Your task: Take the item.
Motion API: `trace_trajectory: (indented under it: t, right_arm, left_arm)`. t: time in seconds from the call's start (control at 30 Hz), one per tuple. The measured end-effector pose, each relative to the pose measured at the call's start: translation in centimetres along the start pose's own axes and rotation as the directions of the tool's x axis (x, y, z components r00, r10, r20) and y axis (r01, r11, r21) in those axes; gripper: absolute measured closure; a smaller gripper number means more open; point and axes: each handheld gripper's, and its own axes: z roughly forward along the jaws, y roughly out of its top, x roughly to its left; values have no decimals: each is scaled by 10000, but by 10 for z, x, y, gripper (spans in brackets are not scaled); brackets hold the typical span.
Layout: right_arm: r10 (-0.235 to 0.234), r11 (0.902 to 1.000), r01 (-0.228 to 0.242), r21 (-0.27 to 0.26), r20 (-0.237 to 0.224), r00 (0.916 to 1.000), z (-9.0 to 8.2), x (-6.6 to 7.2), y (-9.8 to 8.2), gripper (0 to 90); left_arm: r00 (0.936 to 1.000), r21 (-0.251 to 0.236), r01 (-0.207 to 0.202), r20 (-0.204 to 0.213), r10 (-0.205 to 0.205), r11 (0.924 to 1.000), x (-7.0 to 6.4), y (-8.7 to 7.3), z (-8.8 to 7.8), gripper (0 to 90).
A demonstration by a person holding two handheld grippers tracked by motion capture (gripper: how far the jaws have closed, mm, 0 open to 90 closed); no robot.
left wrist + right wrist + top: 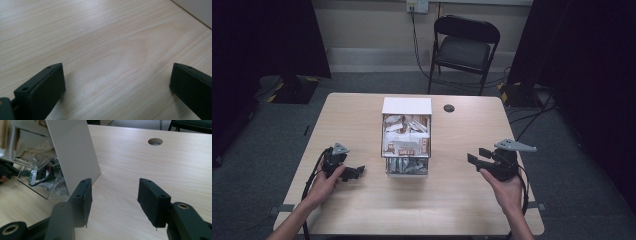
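Right gripper point(475, 156) first: it hangs above the table's right side, jaws parted with a clear gap and nothing between them. Its own view shows both black pads point(86, 202) bare, with only pale wood in the gap. It points left, toward the middle of the table, and touches nothing. One hand point(507, 192) grips it from below, and its cable loops down past the wrist.

Across the table, the left gripper point(358, 172) sits low over the left side, jaws spread wide. Seen along its own jaws, the two pads point(47, 87) stand far apart with bare wood grain between them. Nothing is held there either. Its nose points right, toward the centre.

Between the two stands the clear box point(407, 142), upright in the middle of the table point(452, 200), a white panel point(407, 105) at its far end. Packets point(404, 145) are piled inside it, brown-and-white ones further back and silvery ones at the near end. Each gripper is well apart from the box, one on either side. From the right gripper's view the box point(37, 185) looms ahead and to the left, its white panel point(72, 152) leaning just beyond the left jaw.

Further off, a round hole point(449, 108) sits in the tabletop to the right of the box, and a dark folding chair point(464, 47) stands beyond the far edge.
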Motion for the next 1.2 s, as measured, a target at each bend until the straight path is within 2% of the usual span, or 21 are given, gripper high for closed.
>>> trace_trajectory:
  t: [0.07,0.27,0.43,0.8,0.93,1.1,1.2]
  right_arm:
    - [-14,10000,13,-27,-35,10000,0,1,2,451]
    - [-158,9998,156,-159,-137,9998,2,10,22,449]
    - [-127,9992,110,-389,-447,9989,5,15,32,445]
    - [-417,9968,357,-713,-841,9956,2,27,56,440]
    - [-535,9947,425,-941,-1174,9916,-1,34,68,442]
    - [-710,9917,560,-1159,-1292,9891,-4,40,78,448]
    - [-893,9884,681,-1357,-1562,9837,-4,50,89,449]
  left_arm:
    - [10000,28,-40,2,40,10000,0,0,0,0]
    - [10000,23,-31,3,31,10000,0,0,0,0]
    - [10000,27,-39,1,39,10000,0,0,0,0]
    - [10000,27,-40,1,40,10000,0,0,0,0]
    - [10000,27,-39,2,39,10000,0,0,0,0]
    - [10000,27,-39,0,39,10000,0,0,0,0]
    - [10000,27,-39,3,39,10000,0,0,0,0]
